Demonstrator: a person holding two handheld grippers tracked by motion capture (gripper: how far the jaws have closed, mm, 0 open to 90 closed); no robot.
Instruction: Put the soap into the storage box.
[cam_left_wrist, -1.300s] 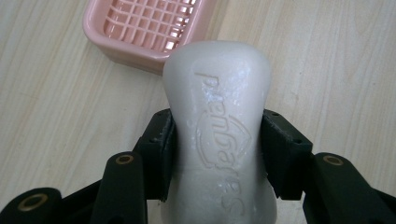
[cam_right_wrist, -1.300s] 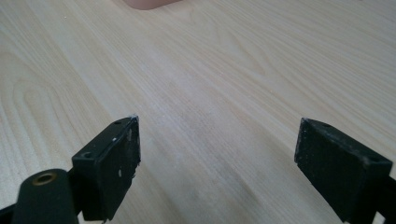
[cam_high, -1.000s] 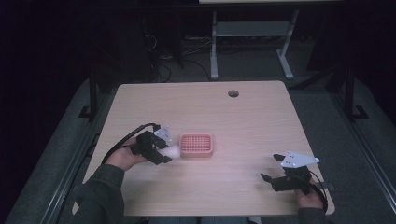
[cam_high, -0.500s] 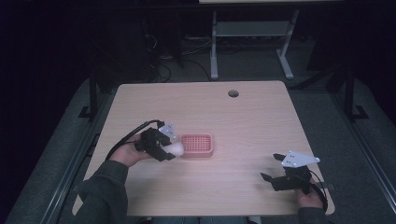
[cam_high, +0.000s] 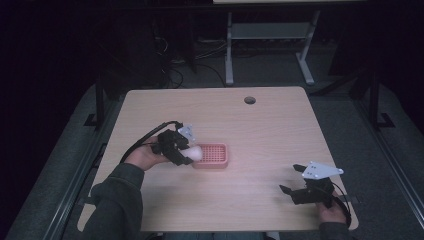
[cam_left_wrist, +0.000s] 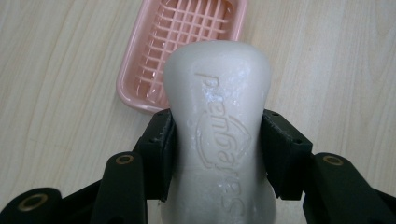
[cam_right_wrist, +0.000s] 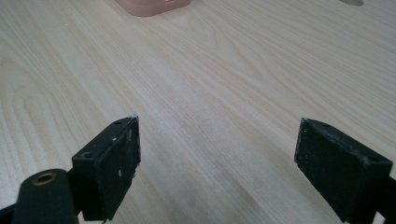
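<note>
White soap (cam_left_wrist: 219, 135) is sitting clamped between the pads of our left gripper (cam_high: 184, 152), the bar's embossed face turned up toward the camera in the left gripper view. We are holding it at the near left end of the pink soap dish (cam_high: 211, 155), which is lying on the wooden table (cam_high: 250, 130) a little left of the middle; part of the bar is overhanging the dish's ribbed floor and the rest is out over bare wood. We are judging that the bar is about to be set into the dish.

Our right gripper (cam_high: 296, 181) is resting near the table's near right corner, well apart from the dish, with its jaws standing wide and nothing between them.

Several things are worrying us. The pads are gripping the bar's narrow waist, and it is looking wet, so it could be squirting forward out of the grip if we squeeze harder or tilt it. If we are letting go while the bar is straddling the dish rim, it may be tipping out onto the table. The dish is also looking light, so a nudge from the jaws could be sliding it to the right, with nothing steadying it.
</note>
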